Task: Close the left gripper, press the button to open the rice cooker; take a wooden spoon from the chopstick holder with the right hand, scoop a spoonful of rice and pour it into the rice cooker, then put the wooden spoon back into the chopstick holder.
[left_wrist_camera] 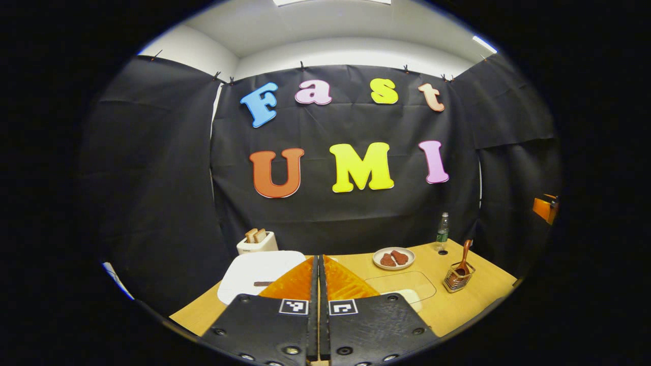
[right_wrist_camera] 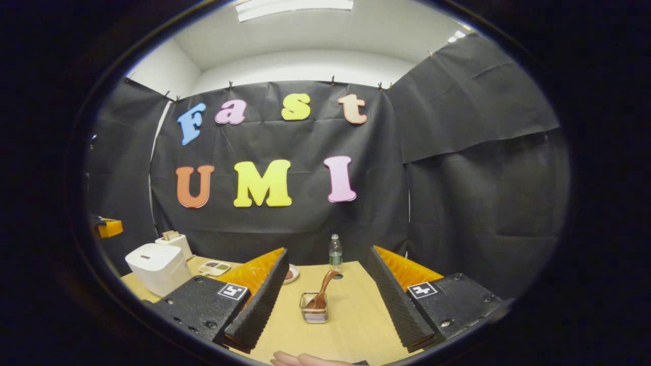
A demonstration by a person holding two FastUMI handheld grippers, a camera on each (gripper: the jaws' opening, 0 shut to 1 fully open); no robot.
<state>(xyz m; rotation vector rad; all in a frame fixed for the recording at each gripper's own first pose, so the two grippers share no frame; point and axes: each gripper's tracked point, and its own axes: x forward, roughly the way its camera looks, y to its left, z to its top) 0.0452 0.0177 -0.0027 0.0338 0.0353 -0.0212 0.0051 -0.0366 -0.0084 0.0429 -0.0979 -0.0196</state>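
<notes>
White boxy rice cooker (left_wrist_camera: 259, 274) sits lid-down just beyond the left gripper (left_wrist_camera: 319, 264), fingers pressed together, empty. Right gripper (right_wrist_camera: 325, 274) gapes wide, empty, level, framing the brown wooden spoon (right_wrist_camera: 321, 294) upright in the wire chopstick holder (right_wrist_camera: 314, 311).

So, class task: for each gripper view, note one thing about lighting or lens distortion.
Left gripper view: a ceiling light strip glares white, and the straight edge of the pale wooden table curves under the fisheye lens. Right gripper view: a ceiling panel is blown out, while the white box-shaped rice cooker appears evenly lit.
</notes>
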